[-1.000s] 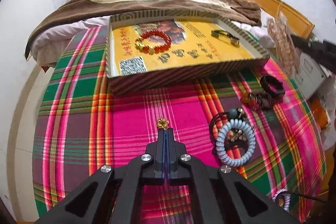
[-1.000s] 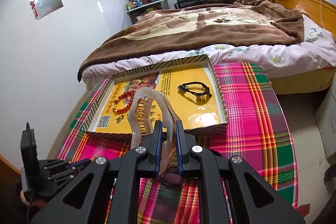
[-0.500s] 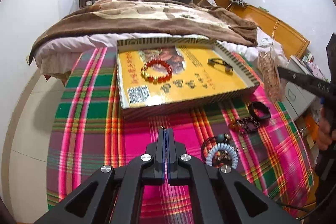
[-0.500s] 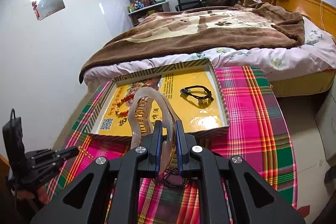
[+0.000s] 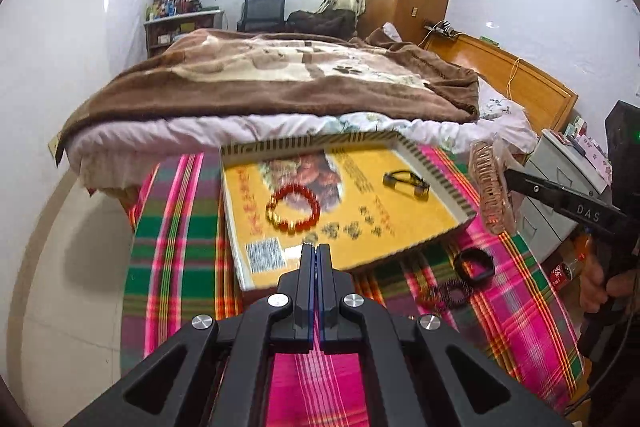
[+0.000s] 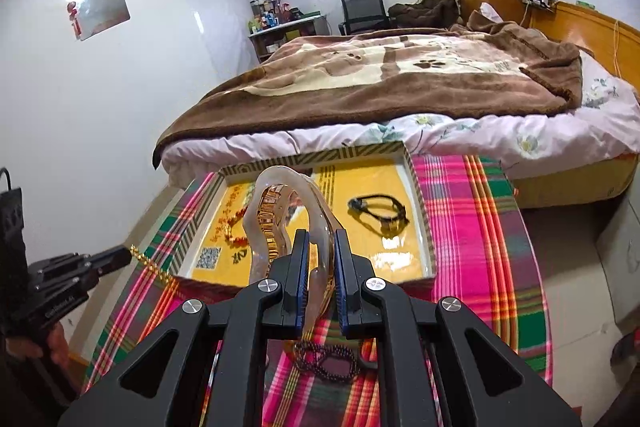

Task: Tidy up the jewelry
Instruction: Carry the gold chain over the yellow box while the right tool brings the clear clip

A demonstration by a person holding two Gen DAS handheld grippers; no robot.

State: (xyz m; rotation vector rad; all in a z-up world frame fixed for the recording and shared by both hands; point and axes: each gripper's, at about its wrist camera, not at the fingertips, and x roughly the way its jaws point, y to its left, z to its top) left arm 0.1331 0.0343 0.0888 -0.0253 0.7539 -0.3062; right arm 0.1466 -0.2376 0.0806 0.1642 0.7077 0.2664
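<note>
We judge the thin gold bead chain (image 6: pixel 150 264), pinched in the pressed-together left gripper (image 6: pixel 130 254), may slip. The right gripper (image 6: pixel 318 259) clamps the clear plastic hair claw (image 6: pixel 280 211) above the yellow-lined cardboard tray (image 6: pixel 420 203).

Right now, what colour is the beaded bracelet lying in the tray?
Red, with a few gold beads; the beaded bracelet shows best in the left wrist view.

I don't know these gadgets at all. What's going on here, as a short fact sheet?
Setting: plaid cloth beside a bed
Tray: holds a red bracelet and a black bracelet
Left gripper: shut on a thin gold chain that hangs from it
Right gripper: shut on a clear hair claw, held above the tray
On the cloth: black band, dark bead bracelet
</note>
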